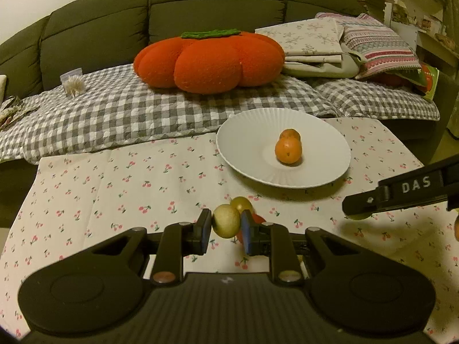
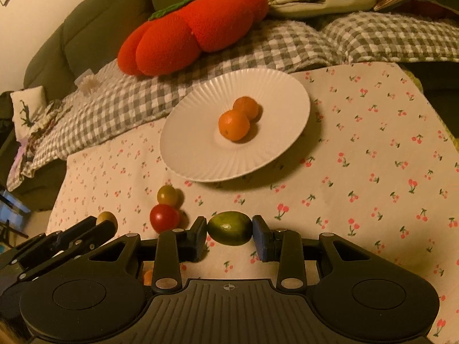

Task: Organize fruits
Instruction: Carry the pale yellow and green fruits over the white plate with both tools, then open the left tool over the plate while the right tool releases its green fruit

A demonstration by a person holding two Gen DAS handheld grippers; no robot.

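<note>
A white ribbed plate (image 1: 243,143) (image 2: 195,143) sits on the cherry-print cloth and holds two orange fruits (image 1: 288,150) (image 2: 233,124). My left gripper (image 1: 225,226) is shut on a pale yellow-green round fruit (image 1: 226,220). Behind it lie an olive-green fruit (image 1: 242,204) (image 2: 167,195) and a red fruit (image 1: 258,218) (image 2: 164,218). My right gripper (image 2: 229,229) is shut on a green oval fruit (image 2: 229,228). It shows in the left wrist view (image 1: 358,212) at the right. The left gripper's fingers (image 2: 100,229) show at the left of the right wrist view.
A big red pumpkin-shaped cushion (image 1: 209,60) (image 2: 189,28) lies on a grey checked blanket (image 1: 114,114) on the green sofa behind the table. Folded fabrics (image 1: 344,46) are stacked at the back right. A small orange fruit (image 2: 147,276) lies under the right gripper.
</note>
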